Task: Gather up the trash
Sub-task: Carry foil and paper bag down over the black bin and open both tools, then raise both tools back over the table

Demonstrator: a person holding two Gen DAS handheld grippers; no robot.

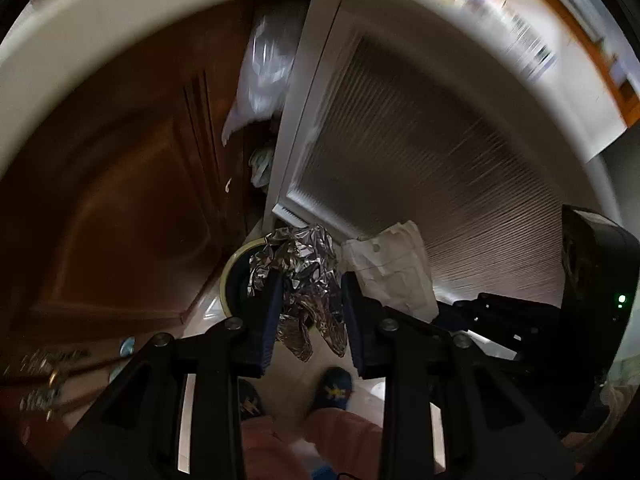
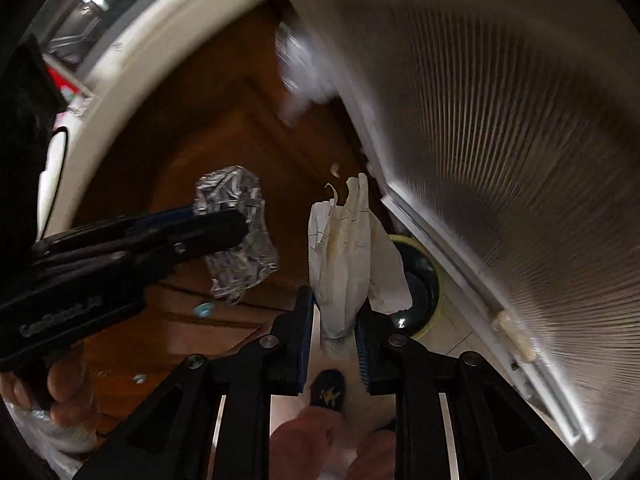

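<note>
My left gripper (image 1: 308,280) is shut on a crumpled sheet of silver foil (image 1: 298,264), which hangs between its fingers. It also shows in the right wrist view, where the left gripper (image 2: 240,220) holds the foil (image 2: 236,236) at the left. My right gripper (image 2: 334,308) is shut on a wad of stained white paper (image 2: 348,248). The paper (image 1: 394,268) shows beside the foil in the left wrist view. A round bin with a pale yellow rim (image 1: 230,276) and dark inside lies below both, also in the right wrist view (image 2: 434,280).
A brown wooden door (image 1: 120,200) stands at left and a white ribbed panel door (image 1: 440,160) at right. A clear plastic bag (image 1: 264,64) hangs between them. My slippered feet (image 1: 336,388) stand on the pale floor below.
</note>
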